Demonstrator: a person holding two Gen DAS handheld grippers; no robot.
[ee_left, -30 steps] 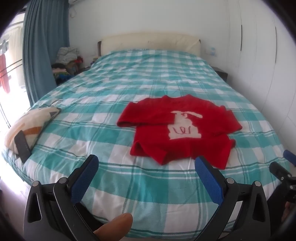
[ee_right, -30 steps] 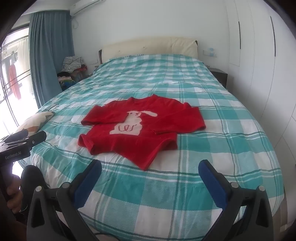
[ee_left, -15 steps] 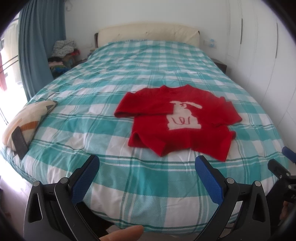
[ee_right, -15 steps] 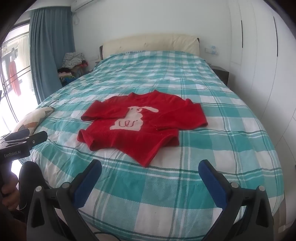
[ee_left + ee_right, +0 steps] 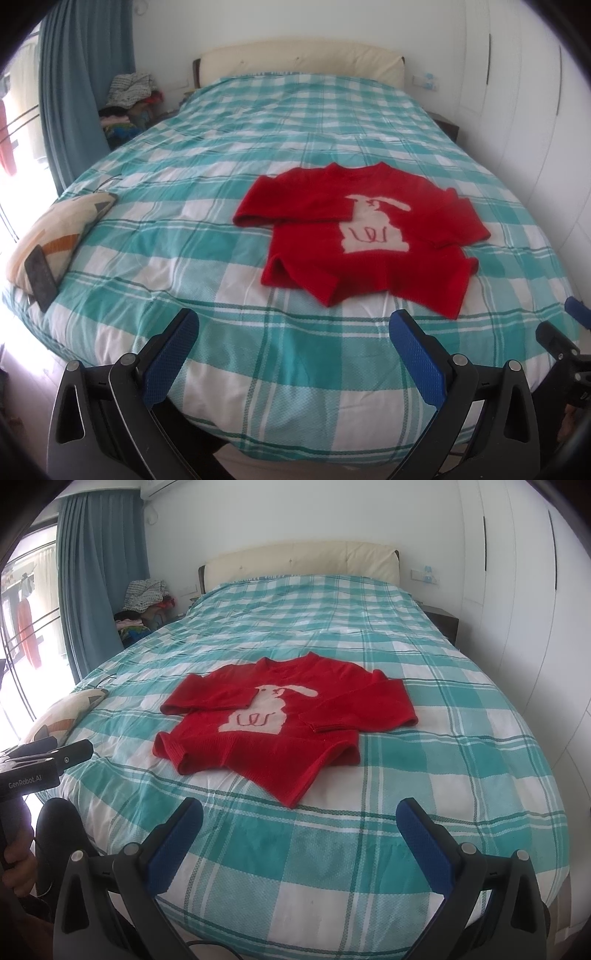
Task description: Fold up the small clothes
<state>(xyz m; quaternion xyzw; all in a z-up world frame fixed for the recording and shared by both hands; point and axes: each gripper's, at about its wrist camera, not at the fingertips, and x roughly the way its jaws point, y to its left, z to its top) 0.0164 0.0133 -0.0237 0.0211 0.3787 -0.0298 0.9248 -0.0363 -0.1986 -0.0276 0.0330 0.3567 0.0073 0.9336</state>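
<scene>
A small red sweater [image 5: 369, 236] with a white rabbit design lies front up on the teal plaid bed, both sleeves folded in across its chest. It also shows in the right wrist view [image 5: 288, 720]. My left gripper [image 5: 291, 332] is open and empty, above the bed's near edge, short of the sweater's hem. My right gripper [image 5: 299, 819] is open and empty, also near the foot of the bed, just short of the hem's lowest corner. The left gripper's body [image 5: 40, 764] shows at the left of the right wrist view.
The plaid bed [image 5: 221, 258] fills both views. A cushion [image 5: 55, 229] with a dark phone [image 5: 40, 278] on it lies at the bed's left edge. A pile of clothes [image 5: 144, 605] sits by the blue curtain [image 5: 99, 590]. White wardrobes [image 5: 524, 590] stand on the right.
Both grippers have moved forward and slightly up toward the sweater, which now looks larger and nearer. Both stay open. The sweater has not moved.
</scene>
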